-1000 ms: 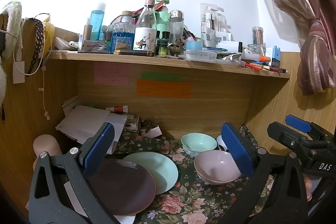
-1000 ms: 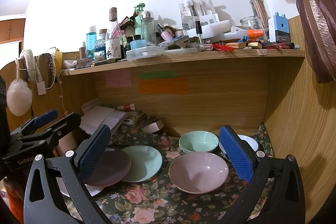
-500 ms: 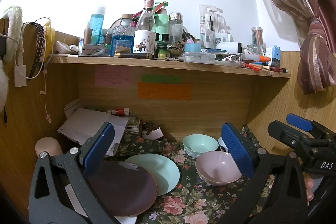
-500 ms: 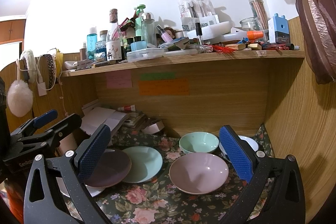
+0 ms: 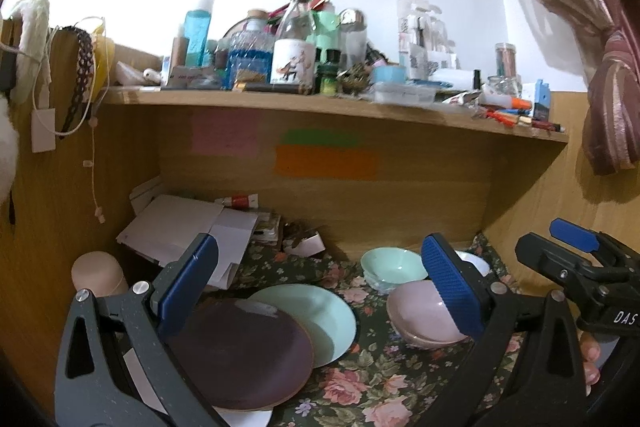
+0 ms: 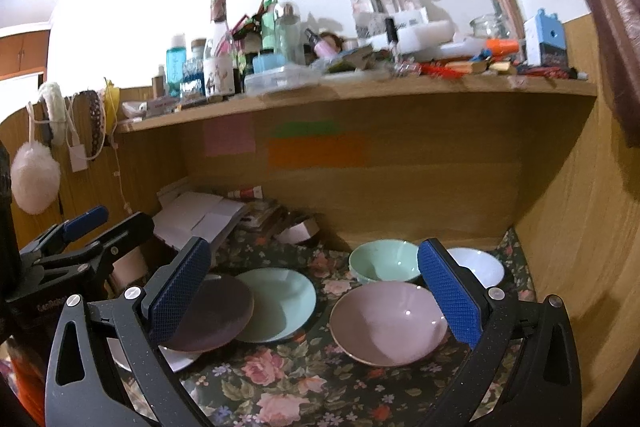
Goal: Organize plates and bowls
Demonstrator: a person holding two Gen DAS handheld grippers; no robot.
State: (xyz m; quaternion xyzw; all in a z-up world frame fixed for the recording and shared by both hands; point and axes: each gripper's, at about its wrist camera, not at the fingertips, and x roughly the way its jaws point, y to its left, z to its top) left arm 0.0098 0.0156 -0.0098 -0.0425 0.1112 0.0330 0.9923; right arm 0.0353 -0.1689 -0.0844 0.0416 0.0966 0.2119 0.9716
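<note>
On the floral cloth [image 6: 304, 379] lie a dark purple plate [image 6: 216, 315], a mint plate [image 6: 276, 303] partly under it, and a white plate [image 6: 176, 361] beneath the purple one. To the right sit a pink bowl [image 6: 388, 323], a mint bowl [image 6: 384, 261] and a white bowl [image 6: 480, 265]. My right gripper [image 6: 312, 291] hangs open above them, holding nothing. My left gripper [image 5: 320, 287] is also open and empty, above the purple plate [image 5: 240, 347], the mint plate [image 5: 316, 315] and the pink bowl [image 5: 416, 319]. The mint bowl [image 5: 392, 267] stands behind.
A wooden shelf [image 6: 360, 91] crowded with bottles and jars overhangs the nook. Papers [image 5: 180, 227] are piled at the back left, and a pink round-topped object [image 5: 98, 273] stands by the left wall. Wooden walls close in left and right. A curtain [image 5: 600, 47] hangs at the right.
Both grippers have drifted slightly, and the view has shifted a little; the dishes have not moved. Both stay open.
</note>
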